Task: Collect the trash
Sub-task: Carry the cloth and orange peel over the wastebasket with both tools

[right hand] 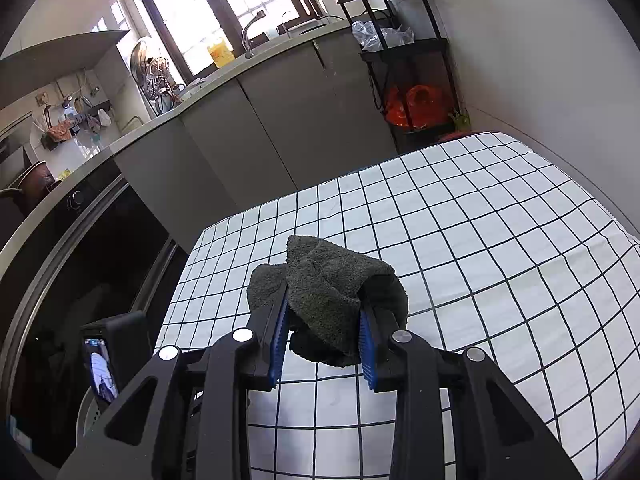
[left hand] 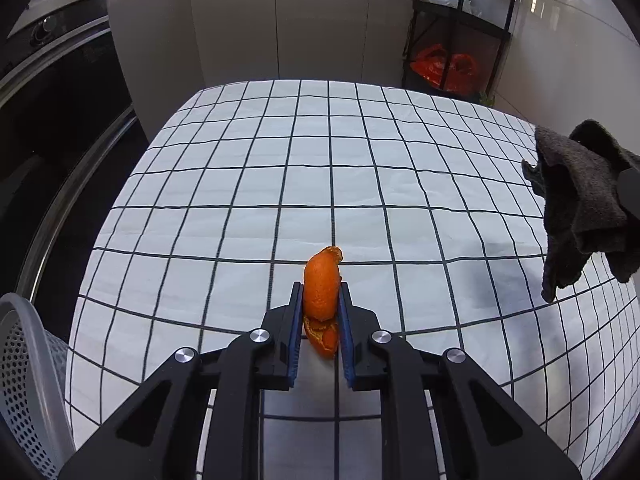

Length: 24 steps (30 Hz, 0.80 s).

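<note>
Two grippers we list, each with its load. Our left gripper (left hand: pixel 320 300) has its blue-padded fingers (left hand: pixel 295 320) pinched hard onto a curled piece of orange peel (left hand: pixel 320 292), which stands upright between the pads with its tip poking out past them and its lower end hanging behind; the peel sits above the near part of the table with the white, black-gridded tablecloth (left hand: pixel 280 168). Our right gripper (right hand: pixel 324 308) is closed partway on a dark grey terry cloth (right hand: pixel 328 280), bunched between the pads and draped over both fingertips; the same cloth shows at the right edge of the left wrist view (left hand: pixel 580 200). Containers: one grey perforated bin (left hand: pixel 28 380) at the table's near left corner, contents not visible to us; one black shelf rack (right hand: pixel 404 48) against the far wall, holding clear crumpled plastic bags (right hand: pixel 380 34) on an upper shelf and an orange-red plastic bag (right hand: pixel 416 106) on a lower shelf. Also noted: grey cabinets (right hand: pixel 280 128) under a counter with a sink faucet (right hand: pixel 250 34).
</note>
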Each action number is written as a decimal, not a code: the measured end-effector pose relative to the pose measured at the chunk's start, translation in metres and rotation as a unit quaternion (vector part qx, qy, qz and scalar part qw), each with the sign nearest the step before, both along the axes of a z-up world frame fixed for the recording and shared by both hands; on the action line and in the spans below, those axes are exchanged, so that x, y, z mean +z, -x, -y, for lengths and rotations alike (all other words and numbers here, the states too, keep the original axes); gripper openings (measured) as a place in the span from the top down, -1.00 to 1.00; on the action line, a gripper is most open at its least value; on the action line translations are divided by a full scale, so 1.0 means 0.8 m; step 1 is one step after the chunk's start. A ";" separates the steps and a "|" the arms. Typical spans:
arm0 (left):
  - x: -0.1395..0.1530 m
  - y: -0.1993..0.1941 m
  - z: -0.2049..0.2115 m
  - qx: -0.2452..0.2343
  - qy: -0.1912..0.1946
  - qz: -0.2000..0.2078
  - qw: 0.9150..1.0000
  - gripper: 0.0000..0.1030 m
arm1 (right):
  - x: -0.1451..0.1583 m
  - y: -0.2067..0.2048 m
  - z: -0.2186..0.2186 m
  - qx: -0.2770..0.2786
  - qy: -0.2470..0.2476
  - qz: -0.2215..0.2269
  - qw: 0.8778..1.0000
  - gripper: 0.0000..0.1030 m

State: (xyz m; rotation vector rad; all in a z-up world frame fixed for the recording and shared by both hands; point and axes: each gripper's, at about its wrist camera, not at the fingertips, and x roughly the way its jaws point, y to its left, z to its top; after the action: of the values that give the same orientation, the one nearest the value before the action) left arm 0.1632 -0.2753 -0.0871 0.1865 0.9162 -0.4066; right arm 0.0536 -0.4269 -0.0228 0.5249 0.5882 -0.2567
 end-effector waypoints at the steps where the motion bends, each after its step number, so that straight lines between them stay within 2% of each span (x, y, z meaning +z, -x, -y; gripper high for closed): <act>1: 0.004 0.004 -0.006 0.002 -0.002 0.007 1.000 0.68 | 0.000 -0.001 -0.003 0.003 -0.001 0.001 1.000 0.43; 6: 0.036 0.032 -0.051 0.014 -0.012 0.043 0.999 0.68 | 0.005 -0.003 -0.022 0.019 -0.008 0.008 1.000 0.43; 12: 0.073 0.061 -0.132 0.051 -0.013 0.067 0.996 0.68 | 0.018 -0.004 -0.066 0.050 -0.006 0.020 0.999 0.43; 18: 0.100 0.092 -0.216 0.091 -0.021 0.091 0.991 0.68 | 0.026 -0.006 -0.125 0.097 -0.020 0.031 0.995 0.43; 24: 0.107 0.110 -0.288 0.129 -0.021 0.095 0.987 0.68 | 0.032 -0.011 -0.203 0.156 -0.027 0.034 0.987 0.43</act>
State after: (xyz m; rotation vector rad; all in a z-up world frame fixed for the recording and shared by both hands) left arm 0.0751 -0.0449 -0.0015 0.1392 0.7498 -0.1272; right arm 0.0623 -0.2642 0.0024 0.4836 0.6029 0.0750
